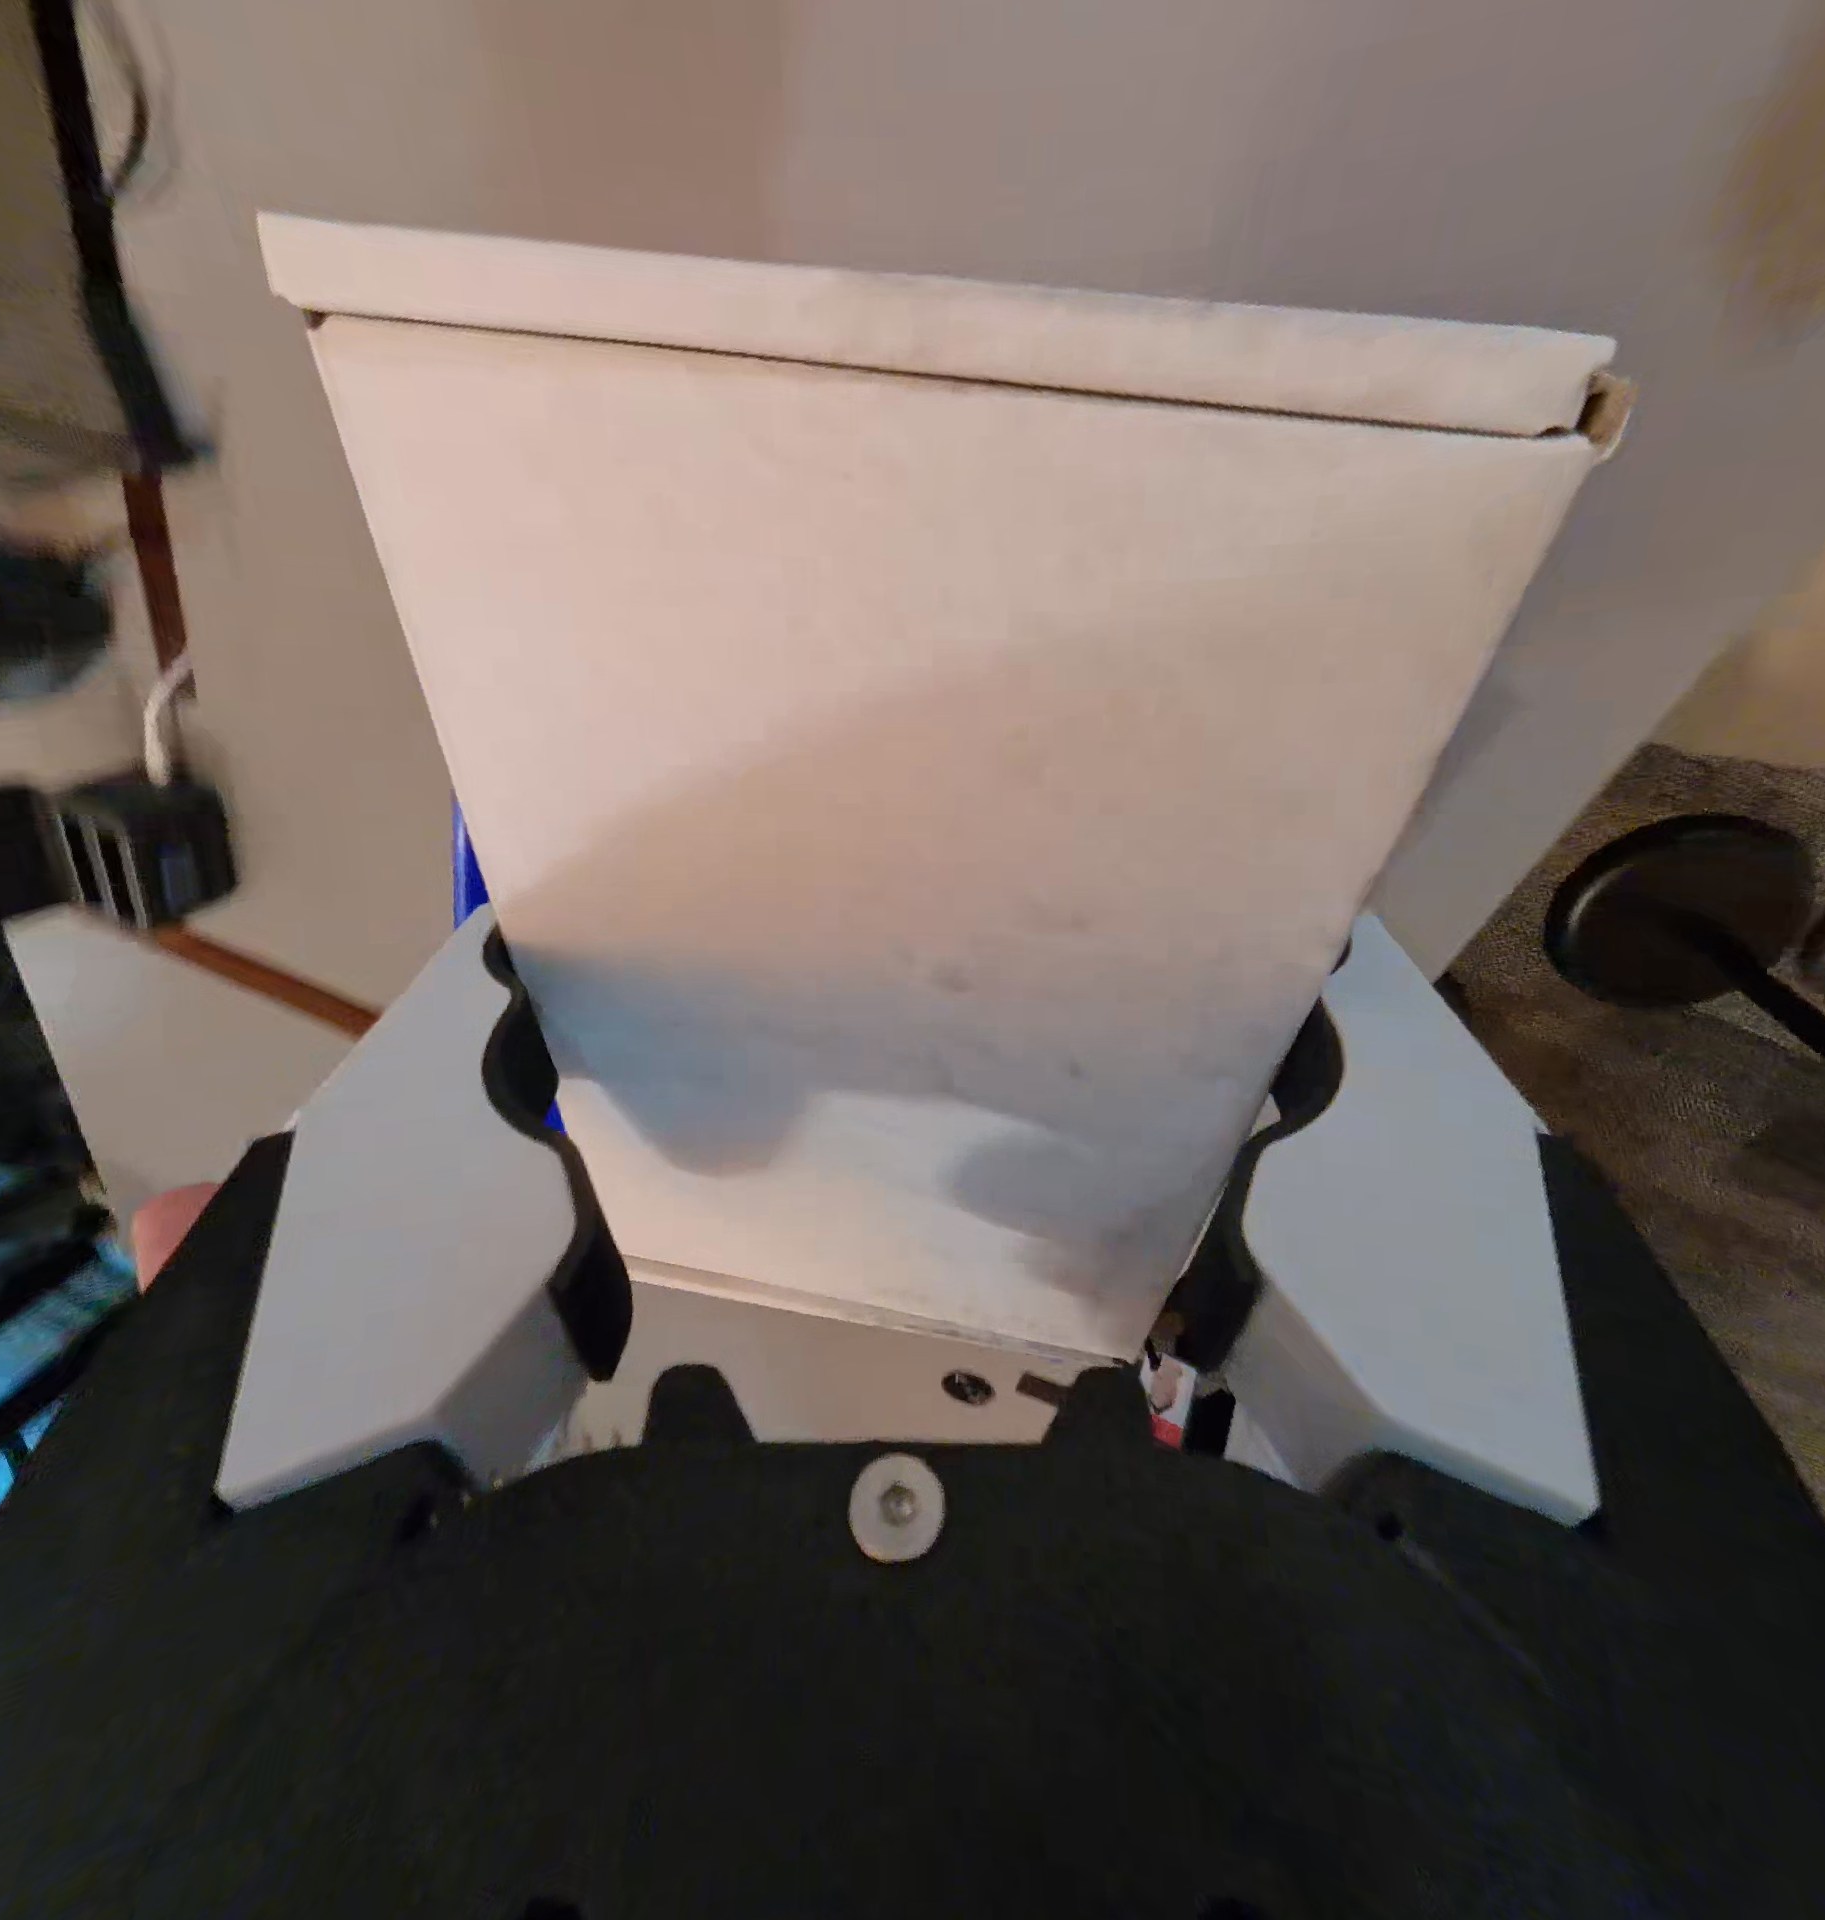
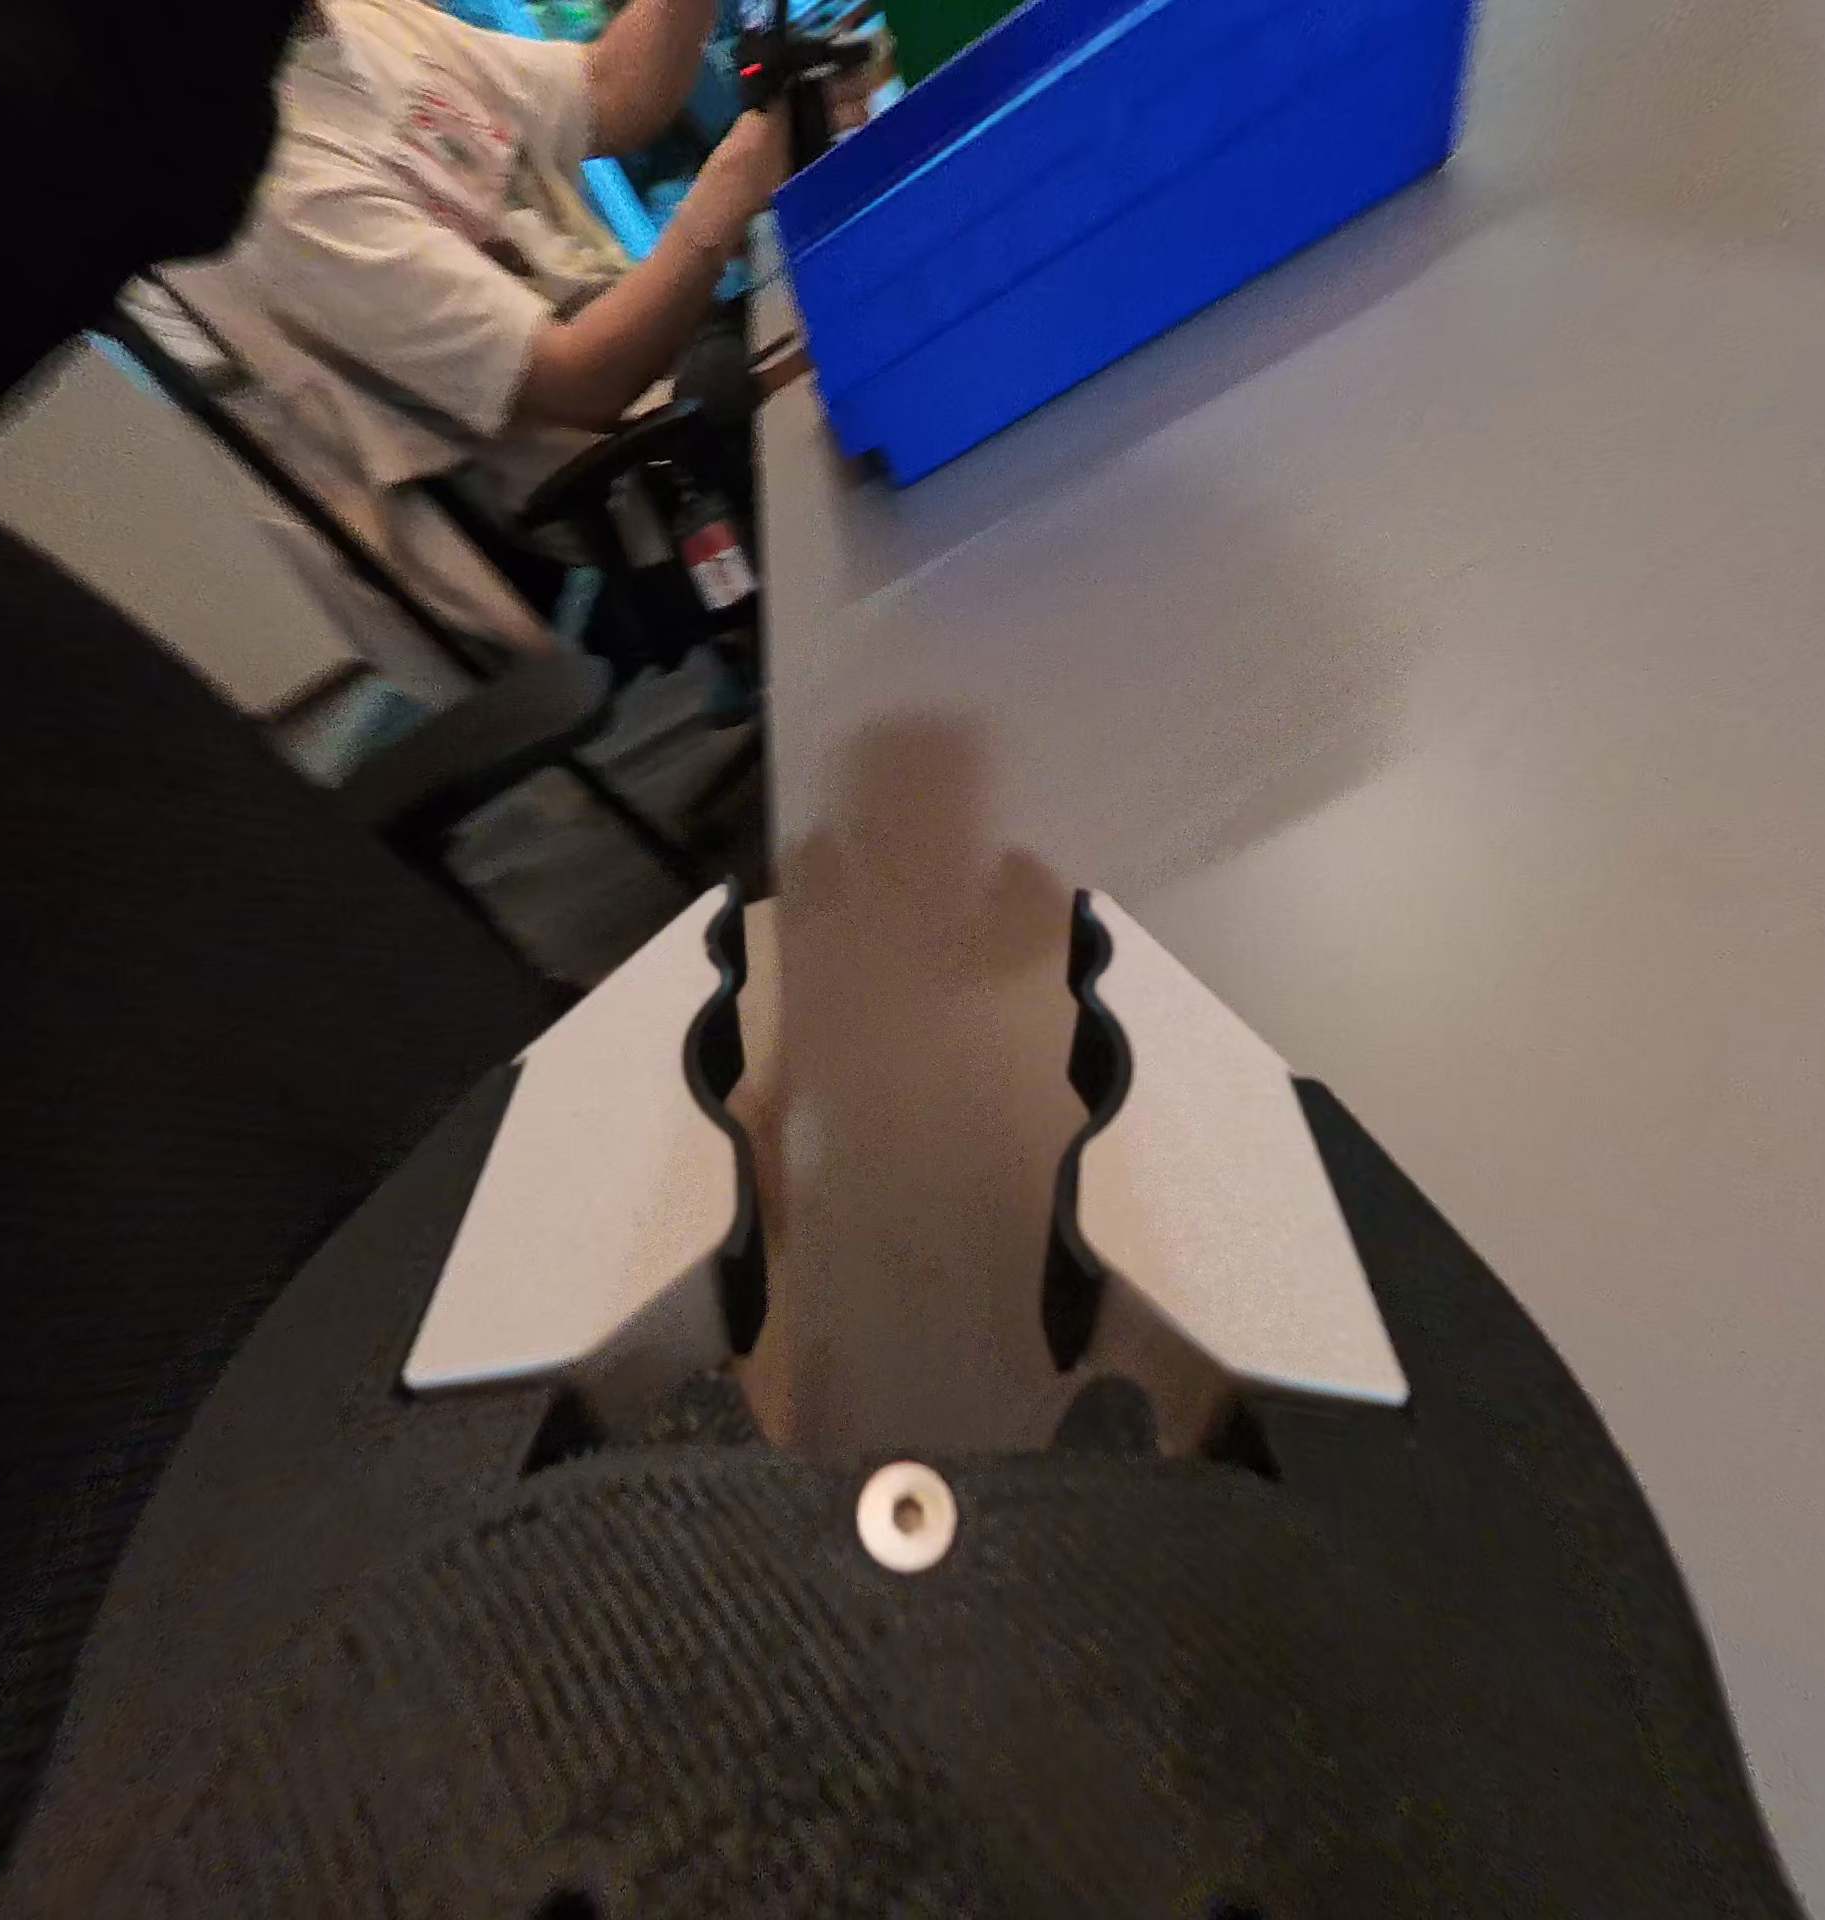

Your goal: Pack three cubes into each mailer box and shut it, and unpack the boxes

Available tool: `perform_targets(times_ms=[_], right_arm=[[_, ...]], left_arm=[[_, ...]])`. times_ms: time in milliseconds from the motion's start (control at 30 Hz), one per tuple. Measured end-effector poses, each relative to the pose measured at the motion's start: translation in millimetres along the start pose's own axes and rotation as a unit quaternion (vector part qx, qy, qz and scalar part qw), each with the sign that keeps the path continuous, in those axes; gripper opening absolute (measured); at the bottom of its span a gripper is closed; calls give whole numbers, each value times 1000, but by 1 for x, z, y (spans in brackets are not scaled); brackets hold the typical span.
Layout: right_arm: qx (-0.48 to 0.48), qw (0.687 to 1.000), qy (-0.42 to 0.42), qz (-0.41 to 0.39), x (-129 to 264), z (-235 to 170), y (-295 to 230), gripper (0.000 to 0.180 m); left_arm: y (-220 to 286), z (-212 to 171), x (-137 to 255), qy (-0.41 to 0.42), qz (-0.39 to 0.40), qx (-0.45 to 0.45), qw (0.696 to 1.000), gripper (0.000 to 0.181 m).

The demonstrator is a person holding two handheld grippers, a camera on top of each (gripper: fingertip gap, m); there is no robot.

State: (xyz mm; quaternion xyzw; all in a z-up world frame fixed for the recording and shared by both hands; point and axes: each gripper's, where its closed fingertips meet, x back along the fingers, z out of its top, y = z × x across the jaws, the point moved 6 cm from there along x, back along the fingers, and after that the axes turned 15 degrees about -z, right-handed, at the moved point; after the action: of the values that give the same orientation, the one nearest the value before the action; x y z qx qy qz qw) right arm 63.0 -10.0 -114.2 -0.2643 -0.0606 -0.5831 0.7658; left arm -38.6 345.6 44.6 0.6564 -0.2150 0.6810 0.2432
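In the left wrist view a white cardboard mailer box [image 1: 939, 675] fills the middle, its lid closed, held off the table. My left gripper [image 1: 918, 997] is shut on the box, with one black pad pressed on each of its side walls. A sliver of blue [image 1: 463, 862] shows behind the box's left edge. In the right wrist view my right gripper [image 2: 903, 925] is open and empty, hovering over the grey table [image 2: 1407, 675] near its left edge. No cubes are in view.
A blue plastic bin [image 2: 1095, 229] stands on the table at the far side. A seated person in a light shirt [image 2: 399, 239] is beyond the table's left edge, beside a black chair. A black round base [image 1: 1677, 904] sits on carpet at right. About 35 cm separates my left fingertips from my right.
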Motion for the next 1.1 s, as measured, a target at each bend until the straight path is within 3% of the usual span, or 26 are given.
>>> perform_targets(times_ms=[67, 167, 333, 533, 667, 733, 867, 1000, 1100], right_arm=[[91, 992, 37, -79, 10, 7, 8, 61], [230, 951, 39, -204, 24, 8, 21, 56], [368, 856, 81, -354, 41, 15, 29, 86], [508, 747, 112, -413, 39, 12, 14, 98], [572, 691, 103, -429, 38, 2, 10, 90], [585, 685, 96, -423, 39, -1, 7, 76], [610, 650, 71, -447, 44, -4, 16, 73], [568, 681, 78, -455, 56, 0, 29, 70], [538, 700, 83, -462, 71, 3, 45, 70]], left_arm=[[20, 39, -9, -8, -13, -50, 999, 142], [39, 88, -36, -45, -13, -126, 991, 141], [64, 158, -77, -66, -51, -185, 979, 142], [109, 227, -123, -65, -102, -256, 959, 142], [134, 258, -140, -65, -119, -290, 947, 141], [145, 271, -145, -57, -123, -301, 944, 140], [147, 281, -148, -23, -99, -299, 949, 143], [122, 275, -134, 78, -3, -267, 961, 134], [108, 251, -130, 158, 11, -222, 962, 124]])
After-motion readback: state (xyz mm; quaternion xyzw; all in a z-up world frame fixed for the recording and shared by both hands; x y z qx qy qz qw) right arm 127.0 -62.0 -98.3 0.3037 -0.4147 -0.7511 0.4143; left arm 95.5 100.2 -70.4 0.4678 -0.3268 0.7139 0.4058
